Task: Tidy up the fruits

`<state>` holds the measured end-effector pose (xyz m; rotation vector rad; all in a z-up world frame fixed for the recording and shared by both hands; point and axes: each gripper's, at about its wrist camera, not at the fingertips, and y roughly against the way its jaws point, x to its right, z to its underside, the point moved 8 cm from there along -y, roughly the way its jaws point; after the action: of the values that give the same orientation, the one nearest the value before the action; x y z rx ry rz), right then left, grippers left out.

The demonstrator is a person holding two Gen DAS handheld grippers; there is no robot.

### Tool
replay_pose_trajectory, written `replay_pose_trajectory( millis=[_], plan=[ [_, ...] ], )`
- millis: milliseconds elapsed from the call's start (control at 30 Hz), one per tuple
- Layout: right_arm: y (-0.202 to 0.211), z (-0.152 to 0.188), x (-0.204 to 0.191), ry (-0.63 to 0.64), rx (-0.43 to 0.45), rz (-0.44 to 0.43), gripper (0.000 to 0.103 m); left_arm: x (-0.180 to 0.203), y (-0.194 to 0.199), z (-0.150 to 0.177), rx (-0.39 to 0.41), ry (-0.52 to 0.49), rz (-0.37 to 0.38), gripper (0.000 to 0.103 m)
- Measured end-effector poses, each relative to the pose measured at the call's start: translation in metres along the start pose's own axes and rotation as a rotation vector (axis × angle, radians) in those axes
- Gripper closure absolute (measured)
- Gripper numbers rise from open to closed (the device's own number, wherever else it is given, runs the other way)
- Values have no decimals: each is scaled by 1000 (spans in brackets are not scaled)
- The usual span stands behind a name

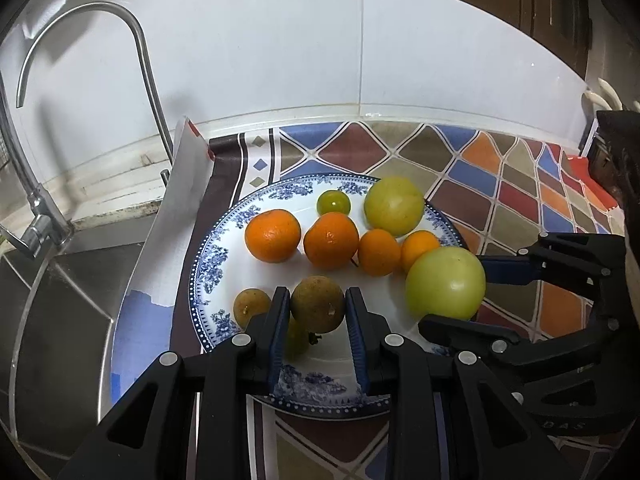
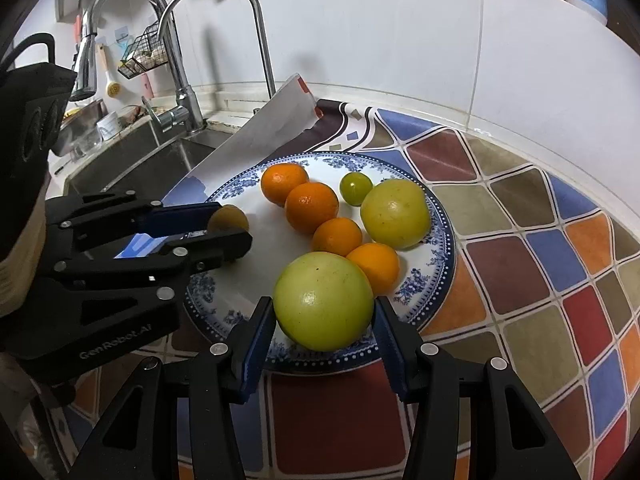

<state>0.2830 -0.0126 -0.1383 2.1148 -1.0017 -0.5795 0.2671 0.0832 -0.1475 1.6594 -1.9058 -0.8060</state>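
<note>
Fruit is piling up on the blue and white plate [image 1: 208, 268], which is our landmark here. The left gripper [image 1: 318, 312] is squeezing a small brown fruit [image 1: 318, 308] over the near side of the plate. The right gripper [image 2: 324, 320] is squeezing a big green fruit [image 2: 323, 300] over the plate's near right edge. Both are closed on their fruit and holding it tight.

In the middle of the plate four oranges [image 1: 331, 246] are sitting in a row, with another green fruit [image 1: 394, 205] and a tiny green one [image 1: 333, 202] at the far side. Another little brown fruit [image 1: 252, 307] is lying at the near left side of the plate.

Trouble could come from rolling. All these fruits are round, and the big green one is hanging right at the plate's rim. If it is let go there, I think it may roll off onto the colourful cloth [image 2: 520, 216]. It may also be bumping the nearest orange and pushing the row along. The sink [image 2: 152, 164] is lying just left of the plate, so a fruit knocked that way could be dropping in. The two grippers are also working close together and might knock each other.
</note>
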Motion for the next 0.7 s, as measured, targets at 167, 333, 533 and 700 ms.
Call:
replay_pose_trajectory(
  millis=[167, 333, 533, 700],
  plan=[
    [-2, -2, -1, 6, 4, 3, 52, -5, 6, -3, 18, 10, -25, 63],
    [4, 1, 0, -9, 10, 11, 52, -10, 23, -4, 49, 26, -68, 59],
    [28, -6, 2, -2, 73, 47, 46, -11, 48, -4, 92, 77, -98, 53],
    [56, -8, -1, 3, 128, 80, 44, -4, 73, -3, 132, 106, -112, 47]
  ],
)
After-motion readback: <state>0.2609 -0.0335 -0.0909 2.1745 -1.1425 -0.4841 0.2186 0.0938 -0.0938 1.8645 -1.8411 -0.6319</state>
